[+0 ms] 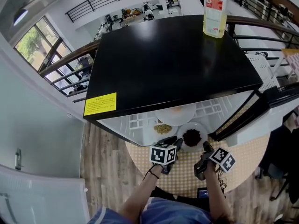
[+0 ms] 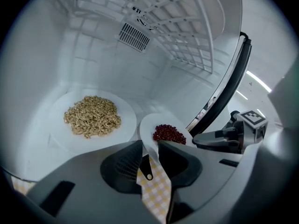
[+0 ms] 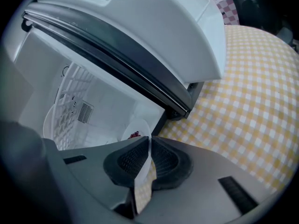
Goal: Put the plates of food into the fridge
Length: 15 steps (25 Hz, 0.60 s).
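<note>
Yellow-checked cloth [image 1: 243, 169] covers the table under the open fridge [image 1: 173, 64], where, at lower centre of the head view, the left gripper [image 2: 150, 146] and right gripper [image 3: 149, 143] each pinch the bean plate [image 1: 192, 137] by its near rim at the fridge's mouth, beside the grain plate [image 1: 163, 129].

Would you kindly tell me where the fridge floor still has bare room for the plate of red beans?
Bare fridge floor lies behind the plate of red beans, bordered by the grain plate on the left, the door seal on the right and the vent wall at the back. The left half is crowded: the grain plate fills it.
</note>
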Each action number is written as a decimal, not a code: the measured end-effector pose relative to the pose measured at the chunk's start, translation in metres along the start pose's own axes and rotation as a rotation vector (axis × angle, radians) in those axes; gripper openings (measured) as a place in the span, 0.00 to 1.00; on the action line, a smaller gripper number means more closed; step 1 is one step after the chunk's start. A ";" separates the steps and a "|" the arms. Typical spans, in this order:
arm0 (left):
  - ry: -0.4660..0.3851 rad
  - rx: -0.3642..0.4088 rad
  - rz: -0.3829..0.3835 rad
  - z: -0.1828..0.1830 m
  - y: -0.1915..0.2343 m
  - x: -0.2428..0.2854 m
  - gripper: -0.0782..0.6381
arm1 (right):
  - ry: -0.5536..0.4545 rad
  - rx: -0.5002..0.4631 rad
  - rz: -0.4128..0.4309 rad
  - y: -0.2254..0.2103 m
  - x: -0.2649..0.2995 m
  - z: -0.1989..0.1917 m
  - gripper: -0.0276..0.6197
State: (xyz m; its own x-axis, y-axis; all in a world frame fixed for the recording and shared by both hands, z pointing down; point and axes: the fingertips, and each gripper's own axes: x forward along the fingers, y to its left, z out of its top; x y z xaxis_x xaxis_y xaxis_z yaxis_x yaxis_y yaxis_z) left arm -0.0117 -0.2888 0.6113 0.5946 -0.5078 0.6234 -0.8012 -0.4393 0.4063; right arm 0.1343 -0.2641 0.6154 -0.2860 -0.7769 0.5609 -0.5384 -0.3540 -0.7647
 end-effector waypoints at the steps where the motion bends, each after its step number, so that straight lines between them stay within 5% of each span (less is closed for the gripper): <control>1: -0.008 0.004 -0.007 0.000 -0.001 -0.003 0.25 | -0.014 0.002 -0.006 0.000 0.001 0.002 0.09; 15: 0.057 0.150 -0.111 -0.064 -0.030 -0.073 0.25 | -0.177 0.041 -0.081 0.006 0.026 0.024 0.09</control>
State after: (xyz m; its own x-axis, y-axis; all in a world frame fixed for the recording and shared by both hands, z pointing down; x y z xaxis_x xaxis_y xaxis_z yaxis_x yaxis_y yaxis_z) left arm -0.0358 -0.1909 0.5965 0.6704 -0.4096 0.6187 -0.7095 -0.5978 0.3732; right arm 0.1429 -0.2993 0.6175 -0.0971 -0.8234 0.5591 -0.5203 -0.4369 -0.7338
